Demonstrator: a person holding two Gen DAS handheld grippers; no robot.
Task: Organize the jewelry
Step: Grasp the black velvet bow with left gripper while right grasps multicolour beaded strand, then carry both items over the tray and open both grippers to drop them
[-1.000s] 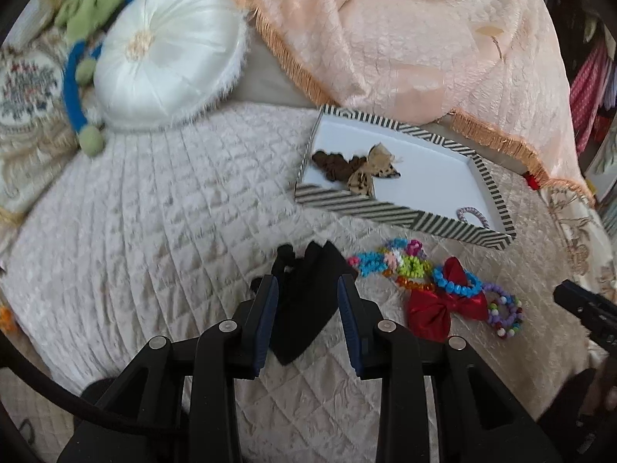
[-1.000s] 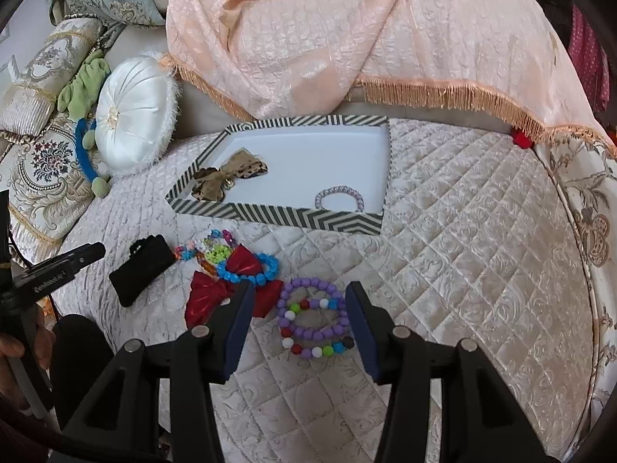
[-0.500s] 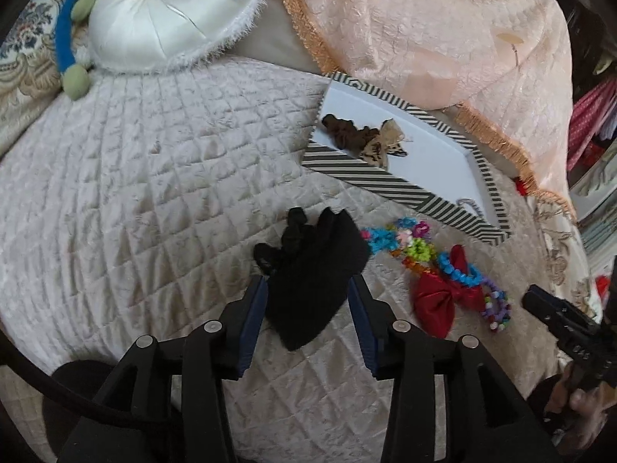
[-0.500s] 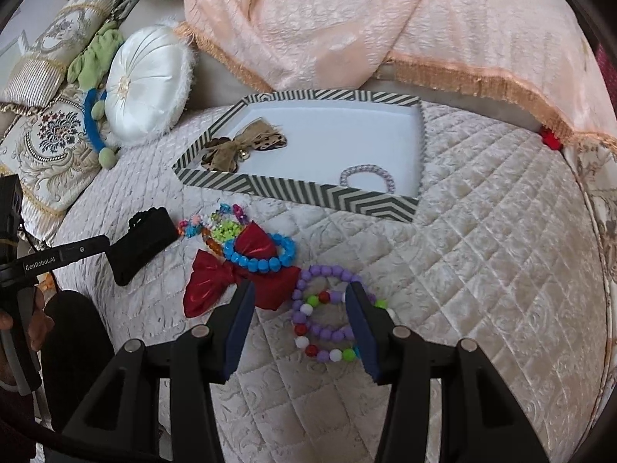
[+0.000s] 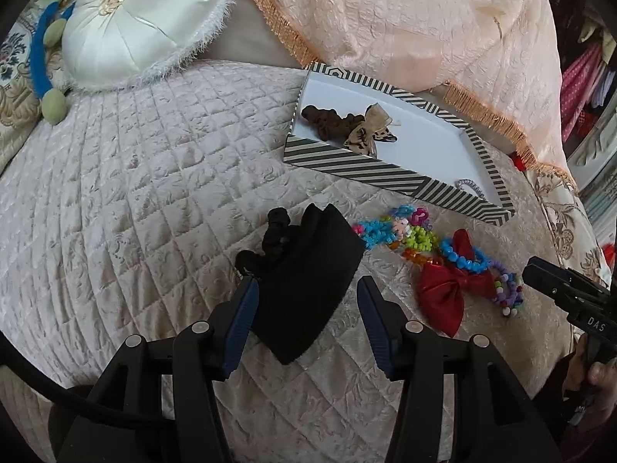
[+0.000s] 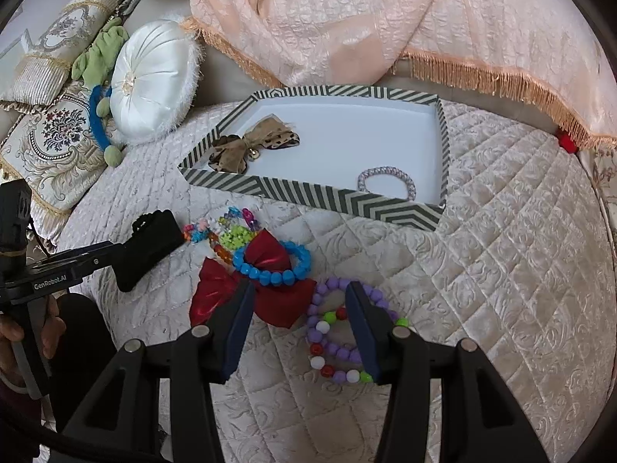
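Note:
A black fabric bow (image 5: pixel 308 285) lies on the quilted bed, and my left gripper (image 5: pixel 306 289) hangs over it with its jaws opening. The bow sits between the jaws; the right pad is clear of it. My right gripper (image 6: pixel 300 293) is open above the red bow (image 6: pixel 285 305), beside a blue bead bracelet (image 6: pixel 273 274). Its right finger covers part of a purple bead bracelet (image 6: pixel 335 343). The striped tray (image 6: pixel 308 196) holds a leopard bow (image 6: pixel 254 142) and a pale bracelet (image 6: pixel 387 181). A brown scrunchie (image 5: pixel 327 123) also lies in it.
Small colourful bead pieces (image 6: pixel 231 235) are scattered between the black bow and the red one. A round white cushion (image 5: pixel 139 23) and patterned pillows (image 6: pixel 50 150) sit at the back left. A peach fringed throw (image 5: pixel 405 19) hangs behind the tray.
My left jaws have spread wider around the black bow and dropped closer to it. My right gripper has sunk and shifted left, from over the purple bracelet to over the red bow.

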